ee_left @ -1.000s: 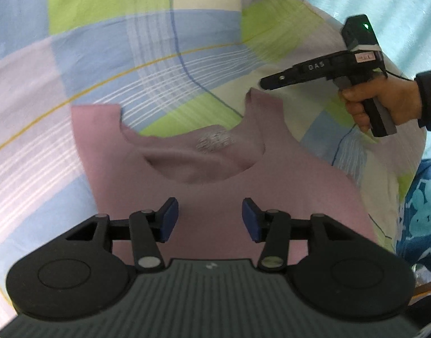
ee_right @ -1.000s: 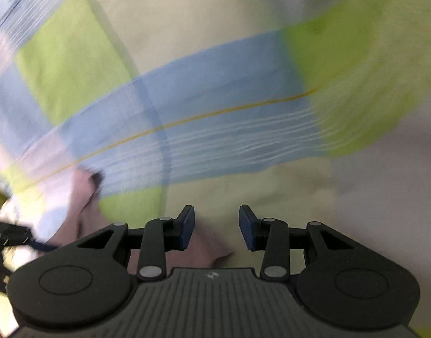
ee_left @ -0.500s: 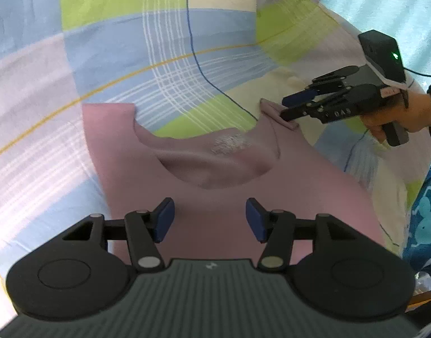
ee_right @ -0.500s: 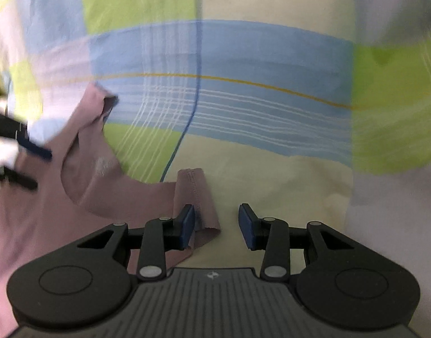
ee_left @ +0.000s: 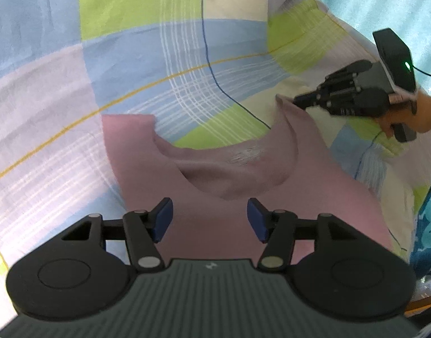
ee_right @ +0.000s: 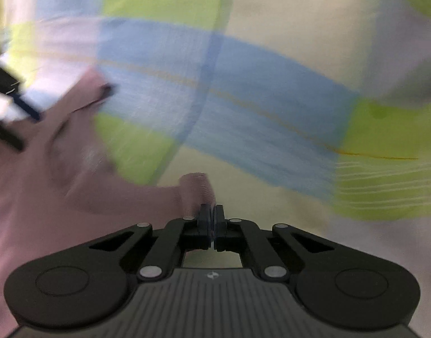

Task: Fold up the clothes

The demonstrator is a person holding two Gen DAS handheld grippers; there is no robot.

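we have a pink sleeveless top (ee_left: 271,205) lying flat on a checked bedsheet (ee_left: 159,56) of blue, green, cream and lilac squares, its scooped neckline towards the far side. our right gripper (ee_right: 211,211) has its tongs pressed together, clamped on the tip of the top's right shoulder strap (ee_right: 197,188); in the left wrist view that strap rises to a point at the far right, where the right gripper (ee_left: 295,102) meets it, held by a hand (ee_left: 406,115). our left gripper (ee_left: 209,221) hovers over the top's chest, just near of the neckline, its tongs apart and opening, with nothing pinched between them. the left strap (ee_left: 128,126) lies flat on the sheet. the right wrist view is blurred.
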